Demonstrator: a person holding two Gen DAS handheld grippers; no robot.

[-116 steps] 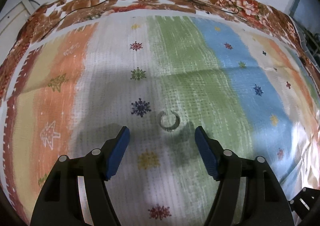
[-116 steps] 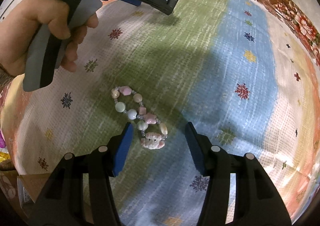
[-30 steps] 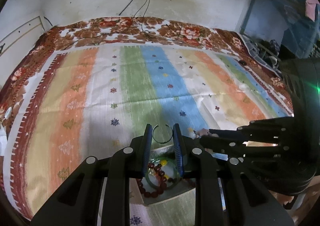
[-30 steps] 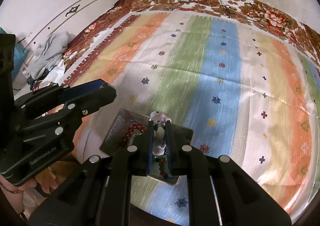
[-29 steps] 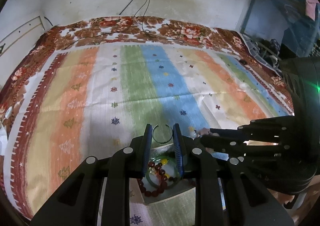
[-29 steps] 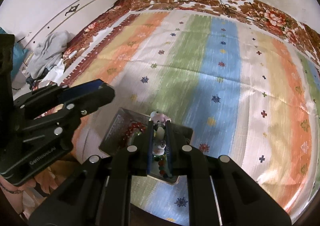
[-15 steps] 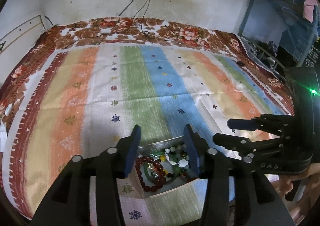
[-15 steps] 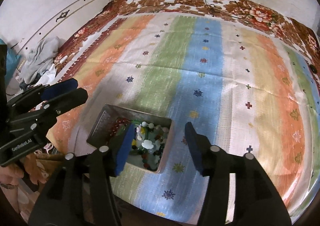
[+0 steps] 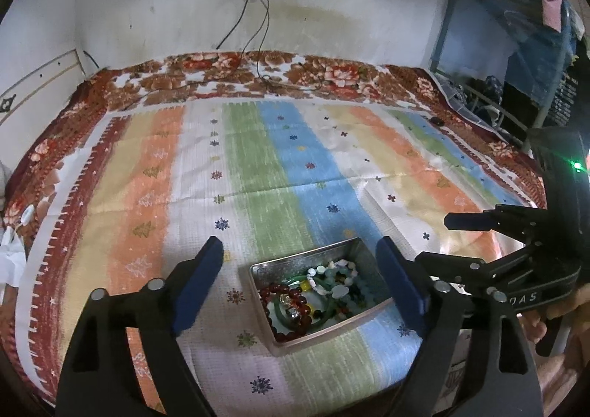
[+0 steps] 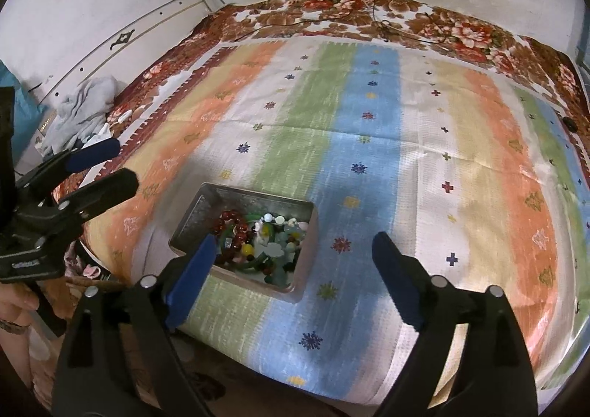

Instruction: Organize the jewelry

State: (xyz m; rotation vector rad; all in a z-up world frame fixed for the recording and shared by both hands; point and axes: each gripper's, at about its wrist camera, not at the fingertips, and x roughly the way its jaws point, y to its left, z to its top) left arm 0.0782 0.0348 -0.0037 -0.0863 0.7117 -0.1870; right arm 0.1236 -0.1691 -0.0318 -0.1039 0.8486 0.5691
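A metal tin [image 9: 266,317] sits near the front edge of a striped cloth. It holds a red bead bracelet [image 9: 285,304], a green bangle [image 9: 295,321] and pale bead bracelets [image 9: 335,278]. My left gripper [image 9: 300,284] is open and empty above the tin. In the right wrist view the tin [image 10: 191,210] lies low left. My right gripper [image 10: 295,277] is open and empty above the tin's right edge. Each gripper shows in the other's view: the right one [image 9: 490,243], the left one [image 10: 84,173].
The striped cloth [image 9: 295,166] covers a bed with a floral blanket [image 9: 258,74] at the far side. Cables [image 9: 258,48] run from a wall socket. Crumpled clothes [image 10: 81,107] lie at the left, a blue rack [image 9: 497,48] at the right.
Both grippers held jewelry over the tin a second ago: the left a clear ring, the right a pale bead bracelet. Both opened, the pieces dropped in, and both grippers pulled back.
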